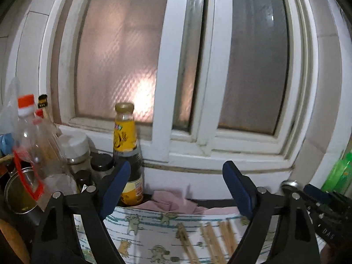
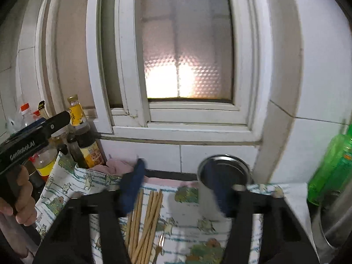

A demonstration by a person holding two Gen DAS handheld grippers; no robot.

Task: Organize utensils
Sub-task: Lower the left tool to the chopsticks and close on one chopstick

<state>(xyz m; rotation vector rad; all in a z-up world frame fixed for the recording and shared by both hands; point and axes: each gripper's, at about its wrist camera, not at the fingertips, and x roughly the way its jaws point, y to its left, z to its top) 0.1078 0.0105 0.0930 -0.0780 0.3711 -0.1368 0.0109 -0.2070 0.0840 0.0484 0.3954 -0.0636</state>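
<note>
Both of my grippers hang above the work, pointed at the frosted white-framed window (image 2: 187, 66) more than at the counter. My right gripper (image 2: 176, 189) has its blue-padded jaws about half apart with nothing between them; blur smears the pads, and the shiny steel cylindrical cup (image 2: 222, 176) only looks close to the right-hand pad, standing behind it on the cloth. My left gripper (image 1: 176, 189) is spread wide and holds nothing either.

What I am after, the bundle of pale wooden chopsticks (image 2: 144, 222), lies on the cartoon-printed white cloth (image 2: 193, 231) below and in front of both tools. Through the right camera the sticks sit just under the left-hand pad, their long axis running away from me toward the window, fanned slightly. Through the left camera they (image 1: 211, 239) lie low and to the right, nearer the right-hand finger. The cup stands just right of them.

I judge my right hand nearer: drop down, shift slightly left, and close across the sticks.
</note>
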